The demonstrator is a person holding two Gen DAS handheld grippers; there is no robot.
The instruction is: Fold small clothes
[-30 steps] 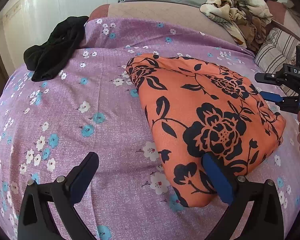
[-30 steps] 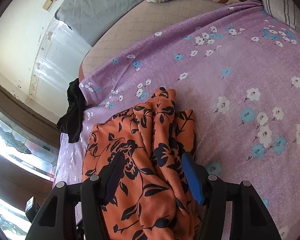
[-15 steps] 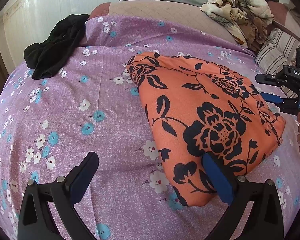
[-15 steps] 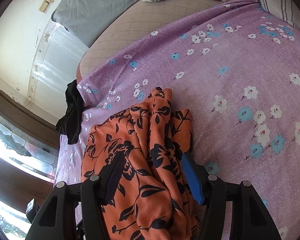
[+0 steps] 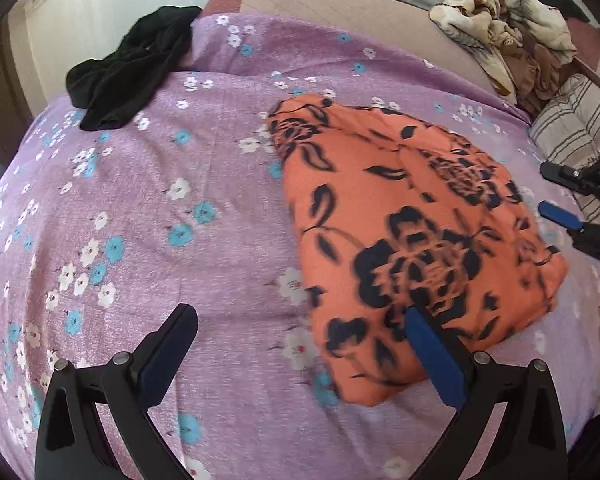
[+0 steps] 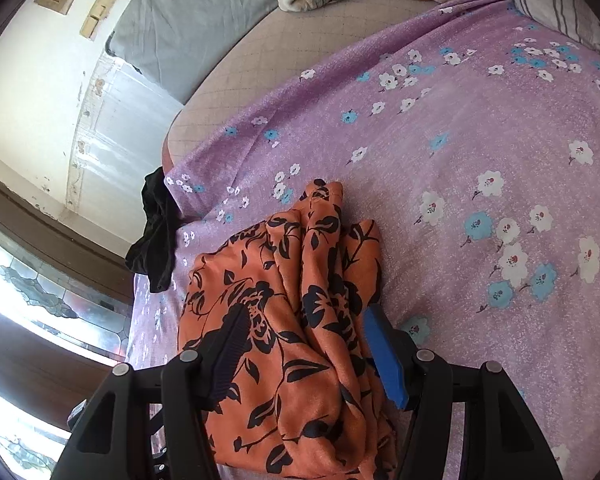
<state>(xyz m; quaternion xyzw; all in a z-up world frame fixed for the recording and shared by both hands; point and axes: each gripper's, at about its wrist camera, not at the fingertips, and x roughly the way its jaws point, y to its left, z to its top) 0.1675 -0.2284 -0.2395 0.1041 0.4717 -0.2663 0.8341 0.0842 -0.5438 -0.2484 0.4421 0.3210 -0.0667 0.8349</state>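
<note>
An orange garment with black flowers (image 5: 412, 232) lies folded on the purple flowered bedsheet (image 5: 180, 240). My left gripper (image 5: 300, 328) is open at the garment's near edge, its right finger (image 5: 432, 352) against the cloth and its left finger (image 5: 168, 344) over bare sheet. My right gripper (image 6: 304, 340) is open astride the garment's bunched folds (image 6: 300, 300), with cloth between its fingers. The right gripper also shows in the left wrist view (image 5: 568, 204), at the garment's right side.
A black garment (image 5: 132, 68) lies at the bed's far left corner and shows in the right wrist view (image 6: 156, 232). A crumpled beige blanket (image 5: 508, 20) and a striped pillow (image 5: 576, 120) sit at the far right. A grey pillow (image 6: 204, 20) is at the head.
The left wrist view has pulled back and shifted a little, and the garment now looks blurred. The right gripper stays open over the folds with little change.
</note>
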